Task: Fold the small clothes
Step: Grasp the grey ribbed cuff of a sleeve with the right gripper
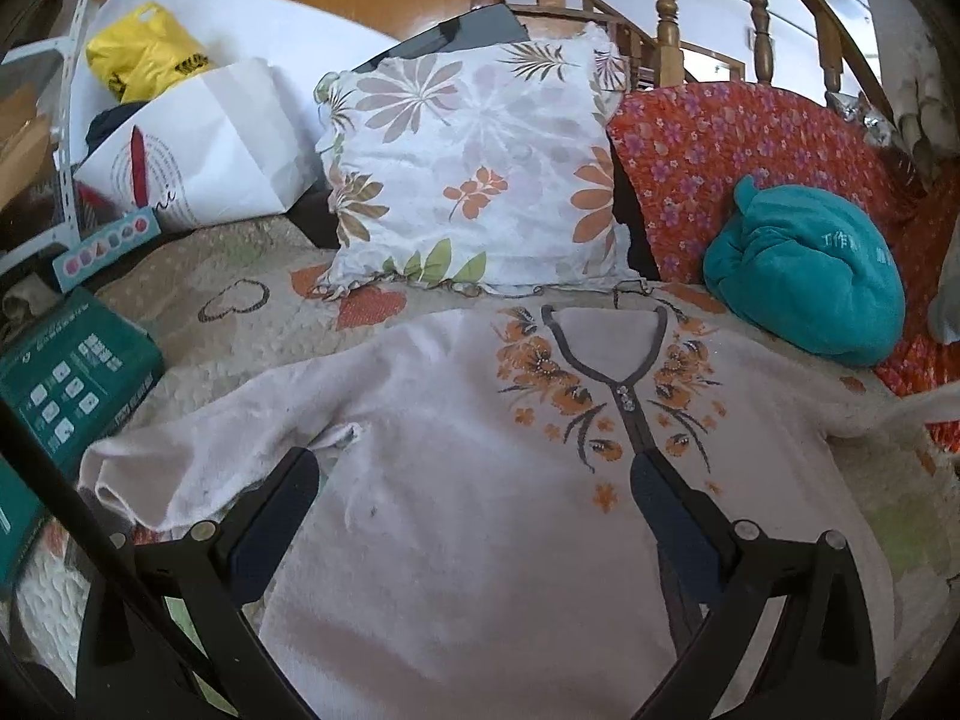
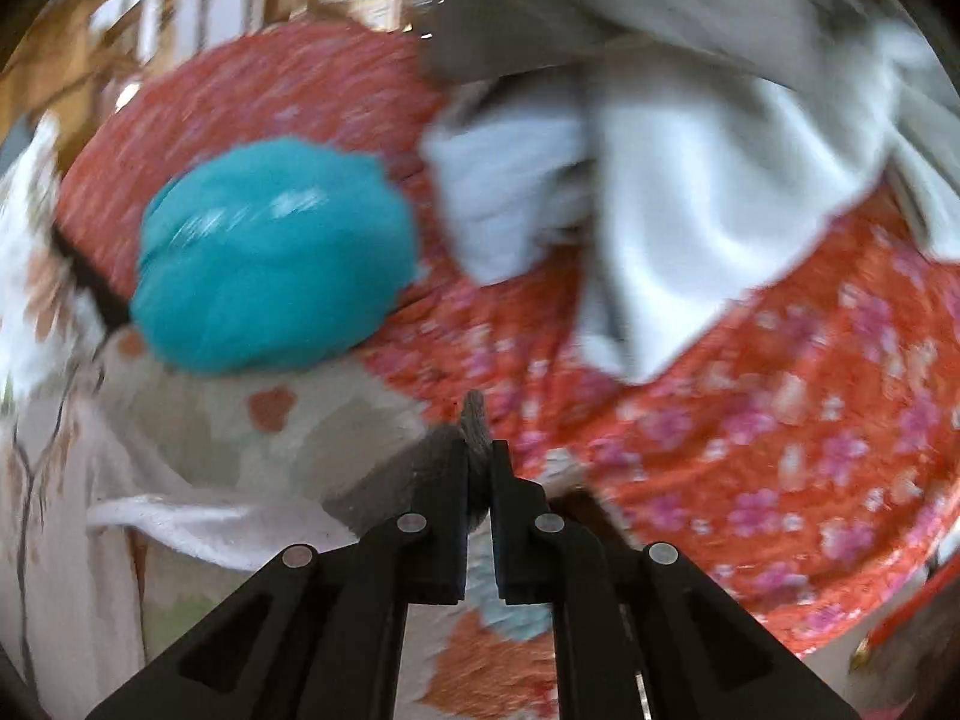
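**Pink top flat on quilt, right sleeve pinched, left gripper open above it**

Pale pink top [image 1: 456, 480]: fuzzy fleece-like knit, front up, spread flat on the quilted bedcover [image 1: 240, 312]. Grey-trimmed V neckline with small shiny buttons down the placket, orange flower print either side. Its sleeve on the left of the left wrist view lies out sideways, cuff rumpled. Small frayed spot near that armpit.

Left gripper [image 1: 474, 474]: jaws wide apart, nothing between the pads, hanging over the chest of the top. One finger sits near the frayed spot, the other by the placket; can't tell whether they touch the cloth.

Right gripper [image 2: 478, 456]: jaws closed on a thin fold of grey-pink fuzzy fabric, which sticks up past the tips. The cloth runs back to the top's other sleeve [image 2: 180, 516], so it's that sleeve end. This view is heavily motion-blurred.

Surroundings:
- Floral pillow [image 1: 474, 168], crinkled white cotton, propped behind the neckline.
- Teal plush bundle [image 1: 810, 276], rounded, on the orange-red floral quilt [image 1: 708, 144].
- Crumpled pale grey cloth [image 2: 690, 192], soft folds, on the same orange-red quilt.
- White paper bag [image 1: 210, 150], yellow plastic bag [image 1: 144, 54], green carton [image 1: 66, 378] at the bed's left edge.
- Turned wooden balusters [image 1: 666, 12] behind.
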Motion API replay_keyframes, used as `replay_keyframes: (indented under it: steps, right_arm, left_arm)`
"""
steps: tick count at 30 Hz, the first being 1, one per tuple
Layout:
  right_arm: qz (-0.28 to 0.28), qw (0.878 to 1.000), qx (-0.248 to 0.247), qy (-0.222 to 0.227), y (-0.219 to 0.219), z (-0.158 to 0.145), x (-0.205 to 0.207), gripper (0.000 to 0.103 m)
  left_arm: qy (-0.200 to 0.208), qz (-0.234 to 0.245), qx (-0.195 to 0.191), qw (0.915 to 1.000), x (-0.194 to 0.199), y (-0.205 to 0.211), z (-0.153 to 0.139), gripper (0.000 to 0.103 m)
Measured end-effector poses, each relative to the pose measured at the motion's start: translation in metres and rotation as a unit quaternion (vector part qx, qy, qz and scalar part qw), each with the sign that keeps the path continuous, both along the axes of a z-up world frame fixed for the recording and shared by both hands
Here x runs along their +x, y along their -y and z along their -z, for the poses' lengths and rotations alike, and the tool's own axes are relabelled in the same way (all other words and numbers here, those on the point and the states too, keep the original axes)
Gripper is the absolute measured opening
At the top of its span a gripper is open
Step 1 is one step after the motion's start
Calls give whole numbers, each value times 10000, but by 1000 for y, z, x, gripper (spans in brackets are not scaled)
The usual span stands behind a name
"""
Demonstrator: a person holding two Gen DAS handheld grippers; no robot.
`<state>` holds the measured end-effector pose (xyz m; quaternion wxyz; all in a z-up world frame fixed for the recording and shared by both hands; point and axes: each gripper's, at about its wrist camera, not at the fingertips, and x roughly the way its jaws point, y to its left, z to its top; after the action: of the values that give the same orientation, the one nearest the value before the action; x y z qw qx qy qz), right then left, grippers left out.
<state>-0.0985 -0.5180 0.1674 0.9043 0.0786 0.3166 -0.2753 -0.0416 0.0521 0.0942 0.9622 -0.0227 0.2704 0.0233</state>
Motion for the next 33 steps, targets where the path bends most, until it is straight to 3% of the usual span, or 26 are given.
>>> replay_keyframes:
  steps: [6,9,11,14,15,17,19,22,28,33]
  right_arm:
    - [-203,9983,451,-310,5,41,-25,6]
    - [-52,9971,346,-675,6,66,-37,6]
    - [201,9969,370,-667,14,71,-50,10]
    - [387,9950,799,-451,30,68,-71,12]
    - [381,9937,988,-363,34,67,-79,14]
    - [289,9913,1250,-309,35,70,-86,30]
    - [181,9877,1520,-315,32,78,-88,35]
    - [59,9827,1812,-371,22,92,-74,36]
    - [-25,9822,1783,-586,-4,110,-15,35]
    - [541,9784,1480,-1341,-7,140,31,42]
  left_arm:
    - [-55,-9,-36,10000,-6,-2,3,103]
    - [-87,-5,-13,10000,-8,-2,4,103]
    - [-127,8,-17,9999,-10,-2,5,103]
    - [-152,37,-27,9999,-11,0,7,103]
    - [-162,59,-24,9998,-12,1,8,103]
    - [-182,108,0,9998,-13,4,10,103]
    - [-205,156,50,9997,-14,8,12,103]
    - [-270,194,137,9994,-15,11,16,103]
    - [-358,130,128,9992,-15,8,22,103]
    - [-459,68,68,9989,-13,4,26,103]
